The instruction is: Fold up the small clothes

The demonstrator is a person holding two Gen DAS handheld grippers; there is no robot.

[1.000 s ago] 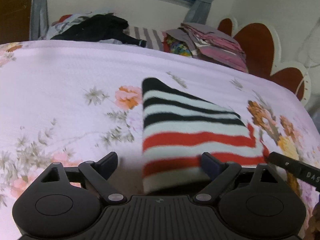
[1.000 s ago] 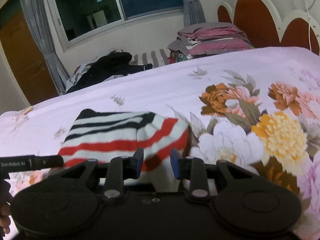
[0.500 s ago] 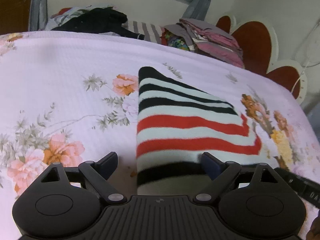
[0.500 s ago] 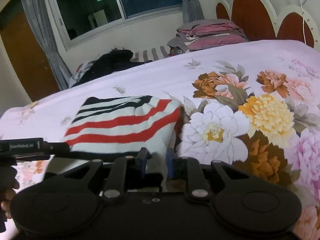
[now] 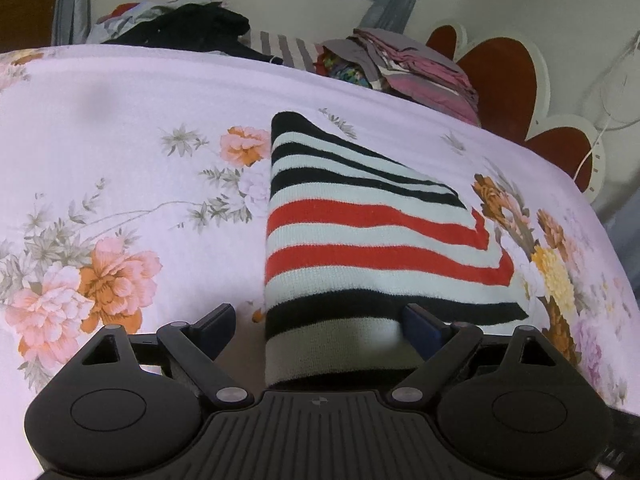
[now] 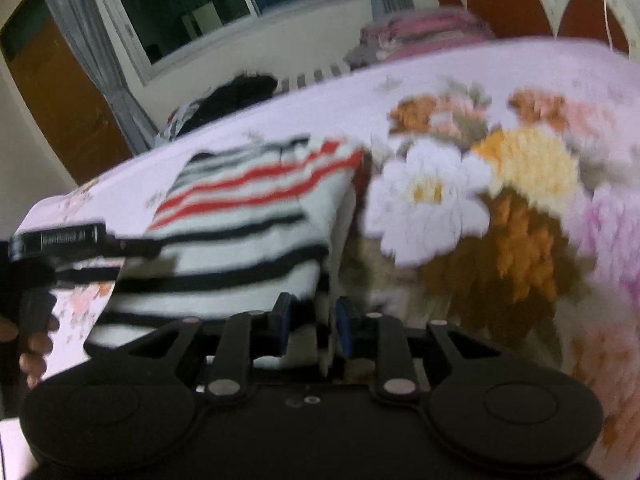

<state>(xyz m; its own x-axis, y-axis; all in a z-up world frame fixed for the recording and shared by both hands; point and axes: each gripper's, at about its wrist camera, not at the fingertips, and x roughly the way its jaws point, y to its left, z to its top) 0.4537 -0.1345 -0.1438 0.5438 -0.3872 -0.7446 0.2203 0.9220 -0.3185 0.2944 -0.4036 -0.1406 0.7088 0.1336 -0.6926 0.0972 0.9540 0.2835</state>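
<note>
Striped knit garment [image 5: 360,248] flat on floral bedspread [image 5: 120,140], stripes crosswise. Right gripper [image 6: 310,326] nearest: jaws opening, near corner between them. Left gripper [image 5: 316,320] jaws wide apart, straddling near edge.

We see open flowered bedspread [image 5: 120,128] left of the striped garment [image 5: 360,240], and more to its right, where we could pass freely. Along the far edge a dark clothes heap [image 5: 188,28] and a folded pile [image 5: 416,72] block the way, with the headboard [image 5: 500,76] far right.
</note>
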